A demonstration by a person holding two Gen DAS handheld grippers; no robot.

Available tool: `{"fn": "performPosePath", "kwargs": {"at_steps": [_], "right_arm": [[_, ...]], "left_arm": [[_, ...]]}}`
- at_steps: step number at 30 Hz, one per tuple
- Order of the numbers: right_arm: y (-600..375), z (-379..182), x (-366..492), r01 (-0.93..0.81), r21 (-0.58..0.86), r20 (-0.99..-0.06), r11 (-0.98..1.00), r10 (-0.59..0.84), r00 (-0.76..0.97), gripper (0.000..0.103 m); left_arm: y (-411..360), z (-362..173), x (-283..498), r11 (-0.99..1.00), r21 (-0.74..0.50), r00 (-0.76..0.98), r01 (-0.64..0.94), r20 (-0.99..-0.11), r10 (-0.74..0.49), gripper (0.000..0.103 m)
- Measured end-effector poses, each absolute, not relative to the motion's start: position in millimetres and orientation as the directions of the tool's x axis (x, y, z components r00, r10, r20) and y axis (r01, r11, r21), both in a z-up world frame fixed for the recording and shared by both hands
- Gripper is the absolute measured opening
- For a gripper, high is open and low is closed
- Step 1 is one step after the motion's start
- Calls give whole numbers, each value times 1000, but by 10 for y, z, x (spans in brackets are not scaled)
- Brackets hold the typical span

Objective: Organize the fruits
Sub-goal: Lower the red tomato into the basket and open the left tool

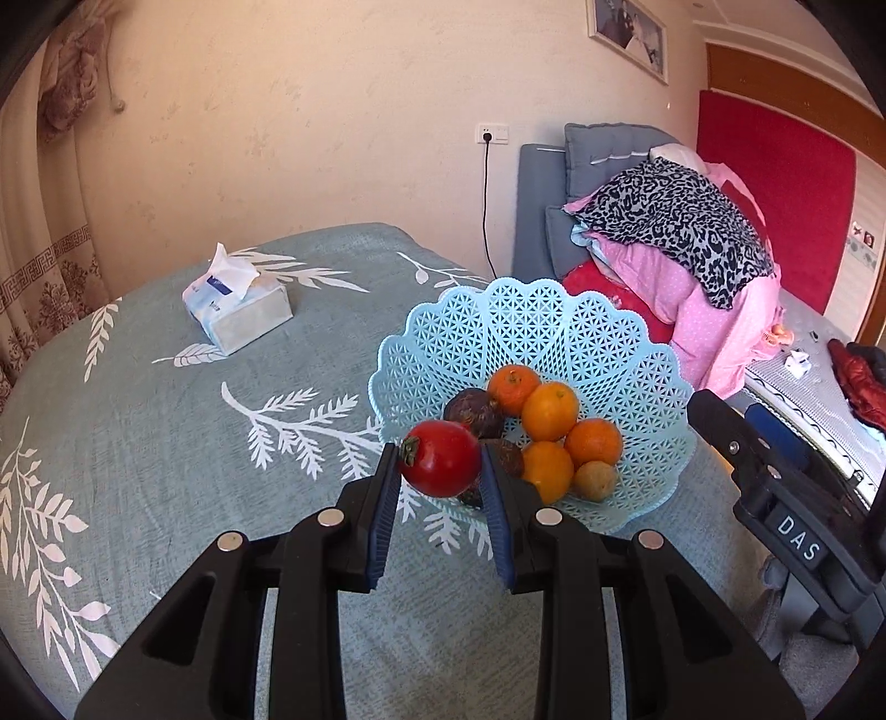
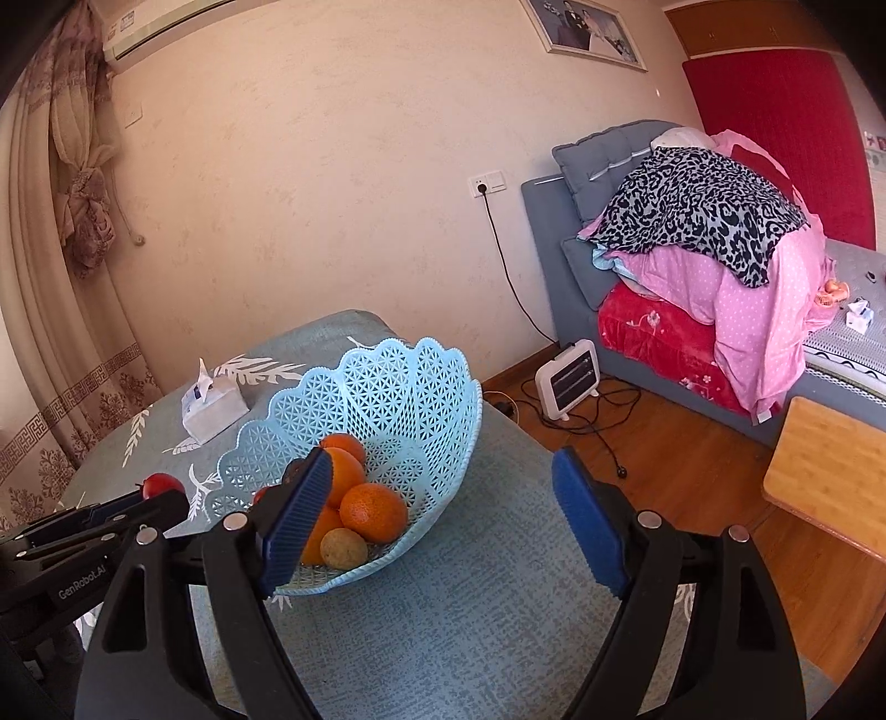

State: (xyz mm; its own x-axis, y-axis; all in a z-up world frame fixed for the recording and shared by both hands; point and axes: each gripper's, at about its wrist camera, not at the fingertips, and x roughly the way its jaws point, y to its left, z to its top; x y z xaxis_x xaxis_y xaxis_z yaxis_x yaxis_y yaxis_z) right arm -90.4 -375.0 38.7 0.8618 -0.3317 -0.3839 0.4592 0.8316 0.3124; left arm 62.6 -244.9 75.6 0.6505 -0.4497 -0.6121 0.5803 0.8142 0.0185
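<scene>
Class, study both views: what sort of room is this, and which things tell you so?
Most likely a home bedroom: a bed piled with folded quilts, a tied-back curtain, and a framed photo on the wall.

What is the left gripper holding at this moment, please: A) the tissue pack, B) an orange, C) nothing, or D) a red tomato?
D: in the left wrist view the left gripper has its pads pressed on both sides of the red tomato, held just in front of the blue basket of oranges.
</scene>
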Motion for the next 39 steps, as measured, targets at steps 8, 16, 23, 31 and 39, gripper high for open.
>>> {"fn": "performPosePath", "kwargs": {"at_steps": [8, 16, 23, 31, 39], "right_arm": [[-3751, 381, -890, 466, 314, -391, 827, -335, 857, 83], [-3765, 371, -888, 469, 320, -394, 823, -335, 856, 83], [-3781, 356, -890, 470, 329, -399, 819, -331, 855, 83], [-3799, 350, -875, 471, 338, -401, 814, -328, 855, 83], [-3801, 346, -876, 472, 341, -401, 813, -328, 855, 83]], "left_arm": [[-2578, 785, 675, 814, 64, 683, 578, -584, -439, 29], [-2661, 752, 751, 815, 76, 690, 574, -582, -431, 29], [-2765, 716, 785, 809, 83, 685, 582, -586, -433, 29], [-2906, 673, 819, 793, 85, 671, 604, -591, -448, 30], [-2982, 669, 829, 785, 89, 670, 613, -585, -456, 30]]}}
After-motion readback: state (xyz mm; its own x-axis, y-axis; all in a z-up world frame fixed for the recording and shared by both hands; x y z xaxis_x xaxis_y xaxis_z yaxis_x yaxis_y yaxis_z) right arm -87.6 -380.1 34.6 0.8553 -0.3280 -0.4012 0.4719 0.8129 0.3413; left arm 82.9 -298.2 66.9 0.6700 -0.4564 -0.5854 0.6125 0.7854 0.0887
